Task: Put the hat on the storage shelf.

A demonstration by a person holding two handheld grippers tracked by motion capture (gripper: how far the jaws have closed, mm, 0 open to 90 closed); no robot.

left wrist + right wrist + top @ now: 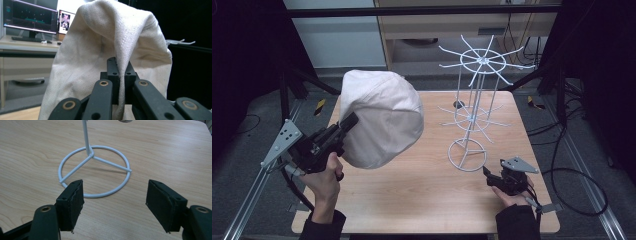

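A cream cloth hat [381, 117] hangs in the air over the left half of the wooden table [422, 200], held up by my left gripper [348, 122]. In the left gripper view the jaws are shut on a fold of the hat [120, 37], and the cloth drapes over them. A white wire display stand [474, 107] with two tiers of radiating hooks stands right of centre. My right gripper [488, 175] rests low near the stand's ring base [93, 173], jaws open and apart with nothing between them.
Beyond the table's far edge is a light cabinet and grey floor with cables. Black frame rails run along both sides of the table. In the left gripper view a desk with monitors [30, 16] stands in the background.
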